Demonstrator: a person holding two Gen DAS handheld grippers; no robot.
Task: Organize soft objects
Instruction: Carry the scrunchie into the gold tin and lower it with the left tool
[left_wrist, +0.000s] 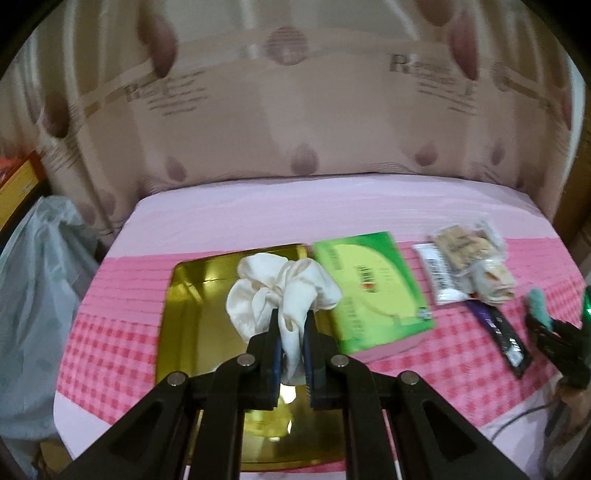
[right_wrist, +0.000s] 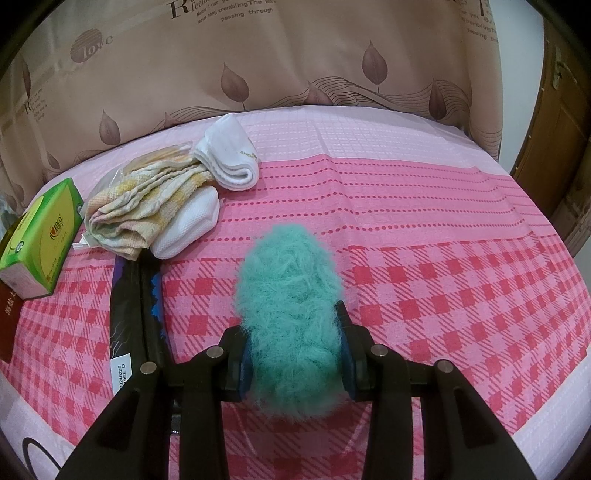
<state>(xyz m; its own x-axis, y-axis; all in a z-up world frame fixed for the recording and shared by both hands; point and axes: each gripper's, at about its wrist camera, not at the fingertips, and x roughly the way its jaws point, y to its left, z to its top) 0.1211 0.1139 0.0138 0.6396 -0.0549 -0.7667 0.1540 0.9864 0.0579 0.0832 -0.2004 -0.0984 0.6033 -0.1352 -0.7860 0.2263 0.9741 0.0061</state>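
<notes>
My left gripper (left_wrist: 291, 328) is shut on a cream satin scrunchie (left_wrist: 280, 291), which hangs above a shiny gold tray (left_wrist: 188, 295) on the pink checked cloth. My right gripper (right_wrist: 295, 332) is shut on a fluffy teal scrunchie (right_wrist: 291, 314), held over the checked cloth; it also shows at the right edge of the left wrist view as the right gripper (left_wrist: 546, 325) with the teal scrunchie (left_wrist: 539, 301). A striped yellow towel (right_wrist: 147, 206), a white cloth (right_wrist: 188, 225) under it and a folded white sock (right_wrist: 229, 158) lie at the left of the right wrist view.
A green tissue pack (left_wrist: 369, 288) lies just right of the gold tray. Packaged cloths (left_wrist: 469, 262) and a black packet (left_wrist: 506, 336) lie further right. A grey plastic bag (left_wrist: 37, 295) hangs off the table's left. A brown leaf-patterned curtain (right_wrist: 295, 66) backs the table.
</notes>
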